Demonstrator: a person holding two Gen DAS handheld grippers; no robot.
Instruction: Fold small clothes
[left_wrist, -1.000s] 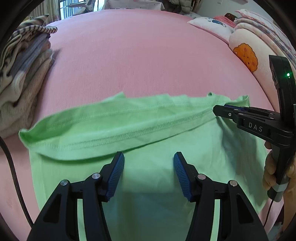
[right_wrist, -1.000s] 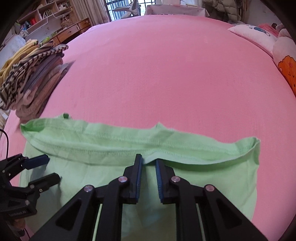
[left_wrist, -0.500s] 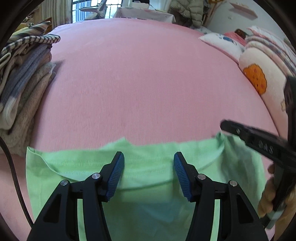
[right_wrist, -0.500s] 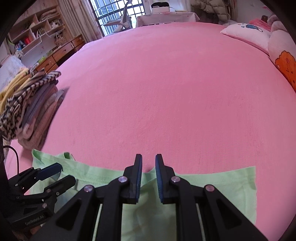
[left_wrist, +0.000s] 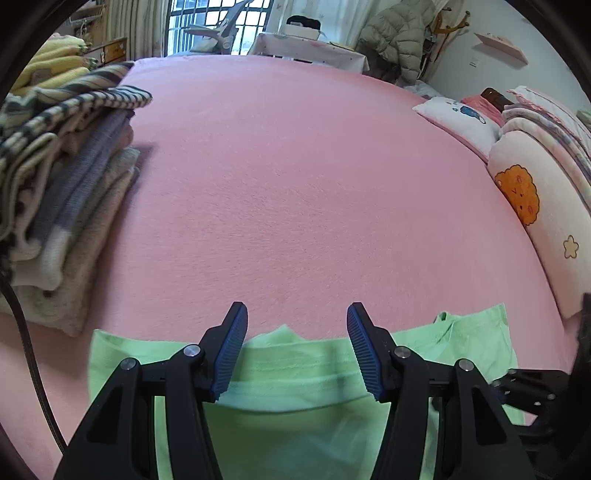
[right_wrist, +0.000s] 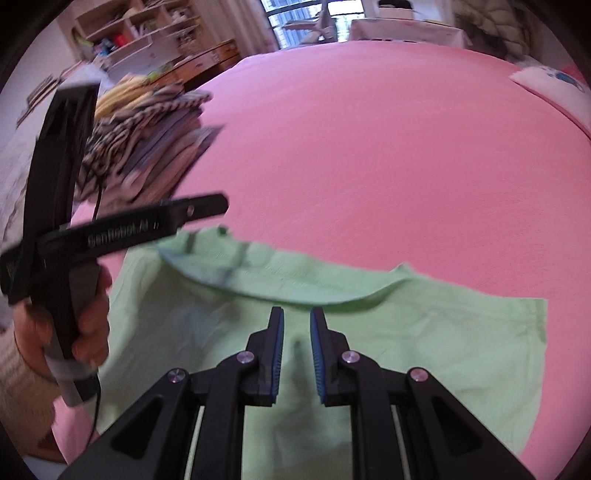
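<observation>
On pink bed (left_wrist: 295, 184), folded green shirt (right_wrist: 406, 332) lies beneath both empty grippers

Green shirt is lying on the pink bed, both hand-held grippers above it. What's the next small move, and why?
Probably lower the left hand-held gripper onto the green shirt to pinch an edge for another fold: its jaws are open and empty, and the shirt's top band is already turned down.

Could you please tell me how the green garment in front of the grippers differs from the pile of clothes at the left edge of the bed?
The green garment is a single plain-coloured piece; the pile of clothes has several pieces, some striped, beige and yellow. The green garment lies low and spread out with one edge turned over; the pile of clothes is stacked high in folded layers. Both rest on the pink bedsheet.
</observation>
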